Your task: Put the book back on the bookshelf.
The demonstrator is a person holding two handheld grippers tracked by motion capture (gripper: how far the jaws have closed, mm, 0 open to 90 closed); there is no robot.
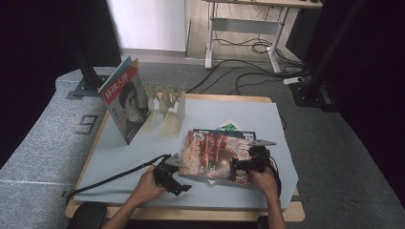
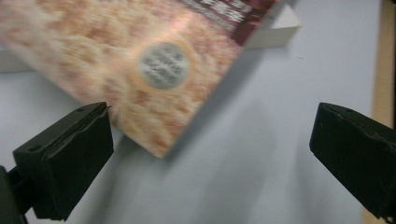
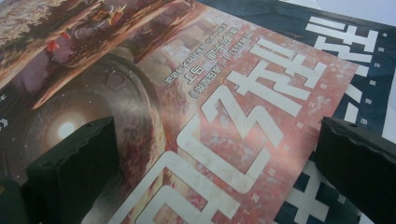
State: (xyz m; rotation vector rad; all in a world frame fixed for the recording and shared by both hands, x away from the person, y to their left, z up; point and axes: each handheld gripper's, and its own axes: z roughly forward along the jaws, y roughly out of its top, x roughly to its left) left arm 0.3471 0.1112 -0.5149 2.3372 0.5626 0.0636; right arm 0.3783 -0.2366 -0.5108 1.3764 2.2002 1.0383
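Observation:
A red-covered magazine (image 1: 215, 153) lies on top of a small stack on the grey-blue mat (image 1: 143, 143). Under it is a dark blue magazine (image 1: 244, 135) (image 3: 359, 93). My left gripper (image 1: 173, 172) sits at the red magazine's near left corner. In the left gripper view that corner (image 2: 159, 140) points between the wide-open jaws of the left gripper (image 2: 210, 126), blurred and touching neither. My right gripper (image 1: 244, 164) hovers over the stack's near right part. The right gripper (image 3: 215, 135) is open, its jaws straddling the red cover (image 3: 224, 102) with white characters.
A green magazine (image 1: 230, 126) peeks out behind the stack. A wooden slotted rack (image 1: 168, 107) stands at the back left, with a portrait-cover magazine (image 1: 125, 100) leaning upright beside it. The table's wooden front edge (image 1: 191, 213) runs near the person's hands.

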